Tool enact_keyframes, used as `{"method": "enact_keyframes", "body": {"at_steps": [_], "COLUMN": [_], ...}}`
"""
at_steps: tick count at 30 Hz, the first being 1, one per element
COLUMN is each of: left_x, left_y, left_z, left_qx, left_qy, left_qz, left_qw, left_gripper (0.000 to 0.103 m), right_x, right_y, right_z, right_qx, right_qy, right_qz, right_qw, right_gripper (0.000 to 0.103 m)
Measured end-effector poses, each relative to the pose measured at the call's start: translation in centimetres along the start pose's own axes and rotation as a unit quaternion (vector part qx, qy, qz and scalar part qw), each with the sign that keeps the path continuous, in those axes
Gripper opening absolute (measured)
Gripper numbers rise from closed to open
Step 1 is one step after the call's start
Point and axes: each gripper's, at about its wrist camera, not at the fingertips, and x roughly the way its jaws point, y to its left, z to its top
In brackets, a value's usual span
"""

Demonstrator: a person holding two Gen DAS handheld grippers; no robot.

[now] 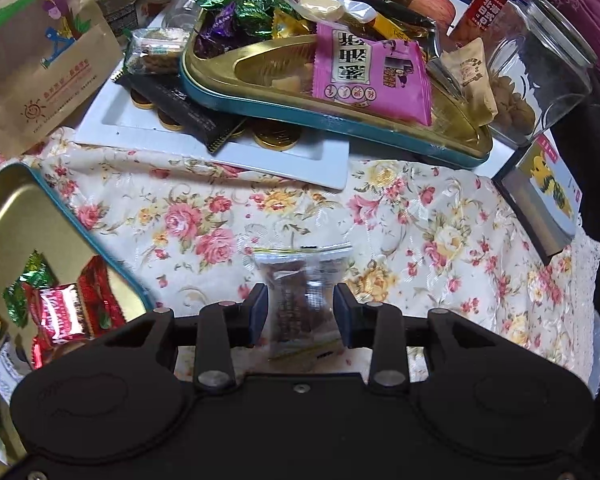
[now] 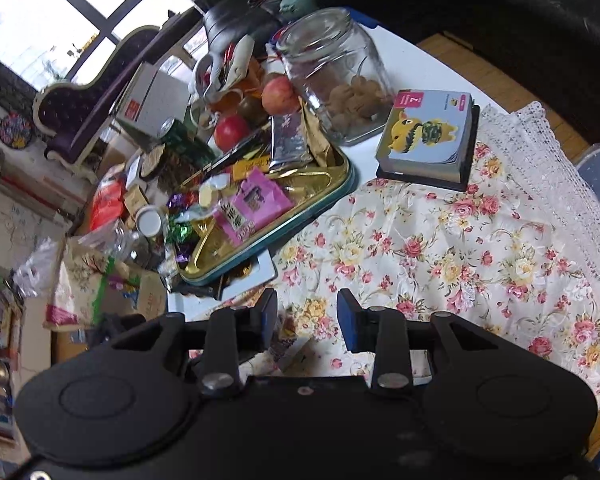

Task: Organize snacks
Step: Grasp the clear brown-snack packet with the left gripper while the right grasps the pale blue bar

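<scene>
The left tool [image 1: 301, 312] pinched a clear snack packet [image 1: 302, 292] above the floral-clothed worktop [image 1: 380, 232] while the right tool [image 2: 307, 318] hung spread and empty; carrying it level into the gold tin lid [image 1: 32, 216] seemed wisest

We were in a lived-in home: a floral tablecloth [image 2: 440, 248] under snack clutter, a tufted purple chaise [image 2: 96, 92] far left by the big window [image 2: 52, 12]

Floral tablecloth [image 1: 380, 216], cartoon book [image 2: 428, 132]
</scene>
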Motion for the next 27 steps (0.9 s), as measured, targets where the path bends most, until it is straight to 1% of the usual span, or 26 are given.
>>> {"method": "enact_keyframes", "body": {"at_steps": [2,3,4,7,14,16,21,23,26,27], "left_x": [0.4,0.7,0.9,1.4,2.0,2.3,2.7,3.1,4.0,4.0], "left_y": [-0.7,-1.1,-1.5,-2.5,-4.0,-4.2,-4.0,-3.7,-3.2,-3.1], "left_z": [0.2,0.2,0.2,0.3,0.2,0.1,-0.3,-0.2,-0.2,-0.2], "left_qx": [0.001,0.007,0.015,0.034,0.067,0.067,0.072,0.062,0.035,0.031], "left_qy": [0.002,0.003,0.002,-0.010,-0.021,-0.019,-0.020,-0.008,0.005,0.001], "left_qz": [0.001,0.005,0.011,0.033,0.056,0.061,0.059,0.048,0.051,0.050], "left_qw": [1.0000,1.0000,0.9998,0.9988,0.9960,0.9957,0.9954,0.9969,0.9981,0.9983], "left_gripper": [0.048,0.052,0.054,0.054,0.054,0.054,0.055,0.055,0.055,0.055], "right_x": [-0.2,-0.3,-0.3,-0.4,-0.8,-0.8,-0.9,-0.9,-0.8,-0.8], "right_y": [-0.2,-0.2,-0.3,-0.5,-0.7,-0.7,-0.7,-0.6,-0.6,-0.6], "right_z": [0.3,0.4,0.5,0.5,0.8,0.9,1.0,0.9,0.8,0.8], "right_qx": [0.008,0.012,0.015,0.023,0.033,0.037,0.042,0.040,0.039,0.039], "right_qy": [0.000,0.001,0.003,0.001,-0.001,0.000,0.001,0.001,0.003,0.004], "right_qz": [0.006,0.010,0.014,0.013,0.023,0.026,0.031,0.030,0.029,0.029], "right_qw": [1.000,1.000,1.000,1.000,0.999,0.999,0.999,0.999,0.999,0.999], "right_gripper": [0.036,0.036,0.036,0.036,0.036,0.036,0.036,0.036,0.036,0.036]}}
